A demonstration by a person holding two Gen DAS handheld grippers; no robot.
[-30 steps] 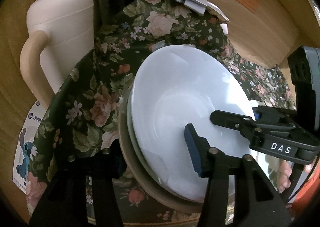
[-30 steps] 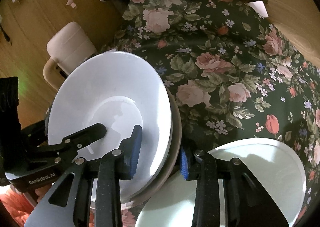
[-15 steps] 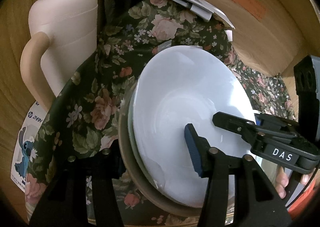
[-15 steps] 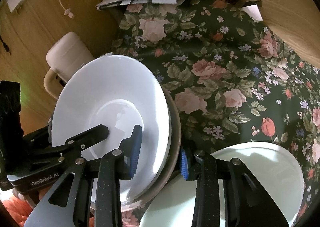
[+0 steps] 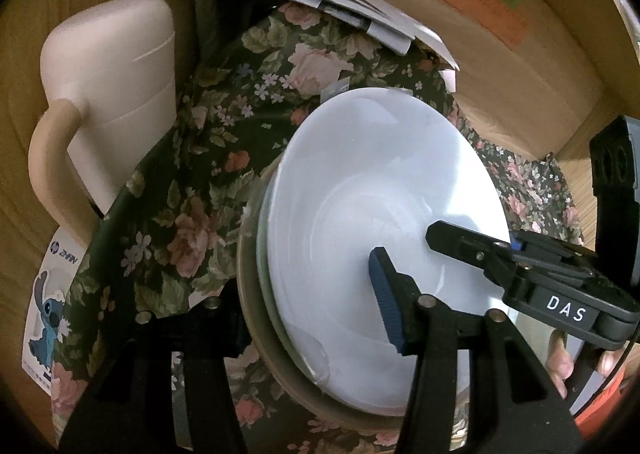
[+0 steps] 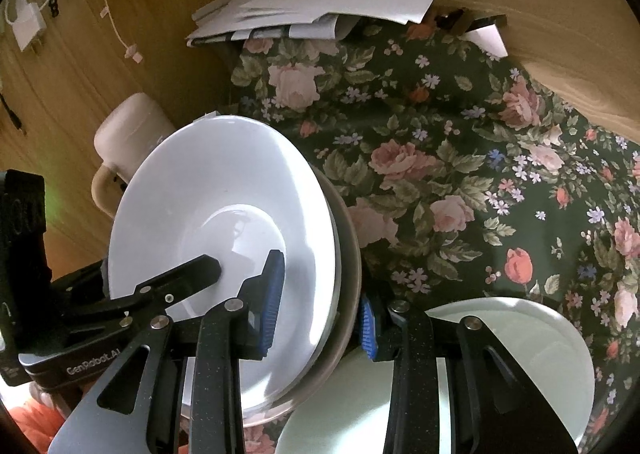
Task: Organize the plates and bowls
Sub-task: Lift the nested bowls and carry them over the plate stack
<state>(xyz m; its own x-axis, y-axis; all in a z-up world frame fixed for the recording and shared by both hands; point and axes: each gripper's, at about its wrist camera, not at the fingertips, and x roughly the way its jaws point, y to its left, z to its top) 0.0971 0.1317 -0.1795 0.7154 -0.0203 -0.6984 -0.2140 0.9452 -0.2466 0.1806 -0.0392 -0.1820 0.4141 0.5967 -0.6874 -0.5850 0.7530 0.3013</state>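
Above the flowered desk (image 6: pixel 460 173), both tools, left tool (image 5: pixel 308 318) and right tool (image 6: pixel 320 310), clamp the tilted stack of dishes (image 6: pixel 224 238); uneven squeezing could let its rims slip and the stack fall.

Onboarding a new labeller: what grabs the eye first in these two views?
The stack of bowls, white on top with a brown one outermost, tilted up on edge, with the right tongs clamped across its rim and the left tongs gripping it from the other side. Behind it, the dark flowered tablecloth; a pale green plate lies lower right on it.
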